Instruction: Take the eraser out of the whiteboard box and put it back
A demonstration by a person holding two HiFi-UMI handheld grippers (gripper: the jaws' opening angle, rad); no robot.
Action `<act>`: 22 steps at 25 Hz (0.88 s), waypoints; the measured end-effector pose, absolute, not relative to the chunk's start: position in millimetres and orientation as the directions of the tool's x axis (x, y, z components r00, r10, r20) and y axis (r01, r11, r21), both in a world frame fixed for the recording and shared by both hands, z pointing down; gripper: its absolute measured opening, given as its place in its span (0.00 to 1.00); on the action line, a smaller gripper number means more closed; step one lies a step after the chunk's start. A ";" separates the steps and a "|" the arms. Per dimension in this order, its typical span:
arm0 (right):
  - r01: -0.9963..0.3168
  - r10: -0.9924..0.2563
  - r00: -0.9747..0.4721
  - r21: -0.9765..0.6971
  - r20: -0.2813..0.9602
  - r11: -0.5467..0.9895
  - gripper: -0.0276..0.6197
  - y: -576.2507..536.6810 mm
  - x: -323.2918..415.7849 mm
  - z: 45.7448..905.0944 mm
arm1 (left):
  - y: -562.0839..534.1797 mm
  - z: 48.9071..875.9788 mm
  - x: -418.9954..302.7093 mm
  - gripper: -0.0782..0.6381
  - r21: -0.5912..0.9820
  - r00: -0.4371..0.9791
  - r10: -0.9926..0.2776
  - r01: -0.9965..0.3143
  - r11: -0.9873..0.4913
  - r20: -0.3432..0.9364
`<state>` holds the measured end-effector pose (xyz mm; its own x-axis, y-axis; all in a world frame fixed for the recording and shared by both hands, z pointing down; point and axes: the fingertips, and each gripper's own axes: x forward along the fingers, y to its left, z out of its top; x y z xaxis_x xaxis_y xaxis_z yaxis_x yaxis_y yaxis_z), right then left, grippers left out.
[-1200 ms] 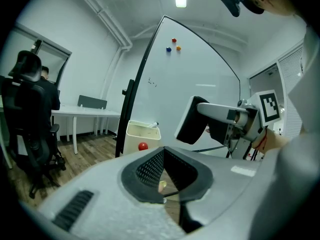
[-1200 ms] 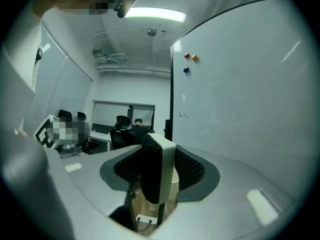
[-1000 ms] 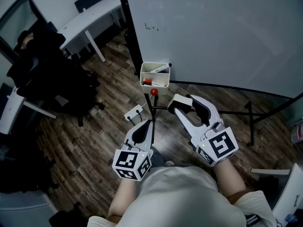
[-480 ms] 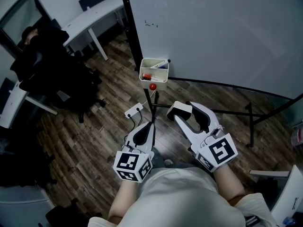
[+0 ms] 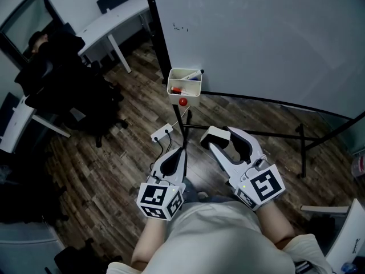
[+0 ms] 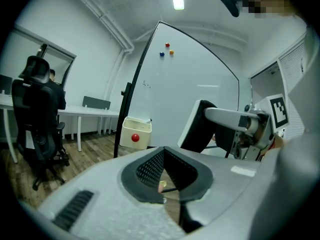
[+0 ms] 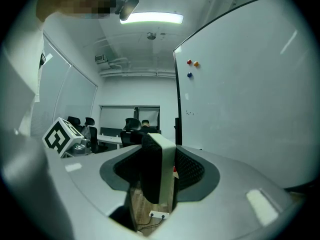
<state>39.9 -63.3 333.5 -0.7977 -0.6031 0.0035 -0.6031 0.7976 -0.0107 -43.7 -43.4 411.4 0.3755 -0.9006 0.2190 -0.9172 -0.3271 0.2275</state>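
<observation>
Removal looks done: right gripper (image 5: 223,136) clamped on eraser (image 5: 213,135), well clear of whiteboard box (image 5: 185,82); left gripper (image 5: 177,152) closed, empty. Next: carry eraser forward, lower into box

My right gripper (image 5: 223,138) with the eraser (image 5: 215,135) sits lower in the head view now than a second ago. The gap between the eraser and the whiteboard box (image 5: 185,92) is bigger. The box and the red ball (image 5: 182,102) under it sit a bit higher in the picture. My left gripper (image 5: 173,156) is a little farther from the box too.
</observation>
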 end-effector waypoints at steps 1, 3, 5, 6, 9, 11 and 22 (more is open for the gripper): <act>-0.603 -0.603 -0.797 -0.011 0.003 0.797 0.36 -62.7 40.2 334.1 | -43.0 411.6 -43.7 0.10 0.227 0.375 -0.901 -0.918 -0.327 0.219; -0.604 -0.604 -0.797 -0.011 0.002 0.797 0.36 -61.0 40.5 334.8 | -41.8 411.8 -43.6 0.10 0.225 0.374 -0.902 -0.918 -0.326 0.217; -0.604 -0.604 -0.797 -0.009 0.000 0.797 0.36 -59.6 40.7 334.4 | -40.7 411.1 -43.3 0.10 0.223 0.373 -0.903 -0.919 -0.326 0.214; -0.604 -0.604 -0.797 -0.008 -0.001 0.797 0.36 -59.2 40.7 334.0 | -40.5 410.4 -43.3 0.10 0.220 0.371 -0.904 -0.919 -0.326 0.212; -0.604 -0.604 -0.797 -0.007 -0.002 0.797 0.36 -58.5 40.2 332.9 | -39.9 409.2 -43.3 0.10 0.211 0.369 -0.905 -0.921 -0.326 0.211; -0.603 -0.603 -0.798 -0.006 -0.003 0.798 0.36 -58.5 39.9 332.3 | -40.0 409.0 -43.4 0.10 0.215 0.368 -0.906 -0.921 -0.324 0.209; -0.600 -0.600 -0.800 -0.004 -0.013 0.800 0.36 -62.5 36.6 330.9 | -43.7 408.8 -49.9 0.10 0.229 0.350 -0.914 -0.925 -0.303 0.204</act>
